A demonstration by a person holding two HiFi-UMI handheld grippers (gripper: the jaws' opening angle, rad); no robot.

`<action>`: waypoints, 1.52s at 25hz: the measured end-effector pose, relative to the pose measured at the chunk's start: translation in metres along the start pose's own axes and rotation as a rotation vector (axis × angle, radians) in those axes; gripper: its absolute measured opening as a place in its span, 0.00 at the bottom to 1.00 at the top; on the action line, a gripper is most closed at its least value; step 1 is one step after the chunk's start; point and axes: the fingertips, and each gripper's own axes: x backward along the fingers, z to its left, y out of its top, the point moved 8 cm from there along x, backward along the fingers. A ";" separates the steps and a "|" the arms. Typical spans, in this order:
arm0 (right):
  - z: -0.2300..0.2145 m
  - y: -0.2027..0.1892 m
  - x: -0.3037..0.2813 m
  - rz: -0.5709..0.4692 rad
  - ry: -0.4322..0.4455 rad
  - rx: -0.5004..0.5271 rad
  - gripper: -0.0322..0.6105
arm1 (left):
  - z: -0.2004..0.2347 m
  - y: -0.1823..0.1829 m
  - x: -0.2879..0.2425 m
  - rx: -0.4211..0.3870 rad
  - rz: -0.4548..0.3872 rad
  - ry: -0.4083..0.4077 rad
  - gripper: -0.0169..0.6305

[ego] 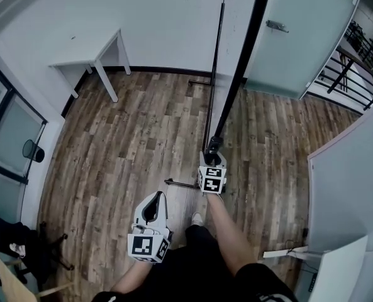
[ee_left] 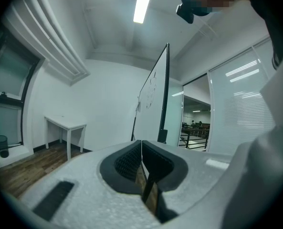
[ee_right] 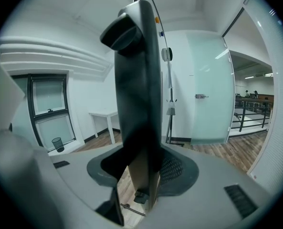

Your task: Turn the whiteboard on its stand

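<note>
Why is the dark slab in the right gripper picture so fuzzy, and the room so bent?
Right gripper view: the whiteboard sits between the jaws, too close to the lens to focus. All views: wide-angle lenses curve straight lines, like the floor planks in the head view. Left gripper view: the ceiling light glares.

Black-framed whiteboard [ego: 238,74], brown wood-grain floor [ego: 142,137]

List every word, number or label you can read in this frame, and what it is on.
No readable text anywhere.
Faint marks on the whiteboard: too small to read.
Cubes on the left gripper and right gripper: square marker patterns only, no letters or numbers.
</note>
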 end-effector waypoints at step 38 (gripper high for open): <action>0.091 -0.081 0.173 -0.018 -0.009 -0.015 0.33 | 0.025 -0.020 0.206 -0.010 0.025 -0.112 0.05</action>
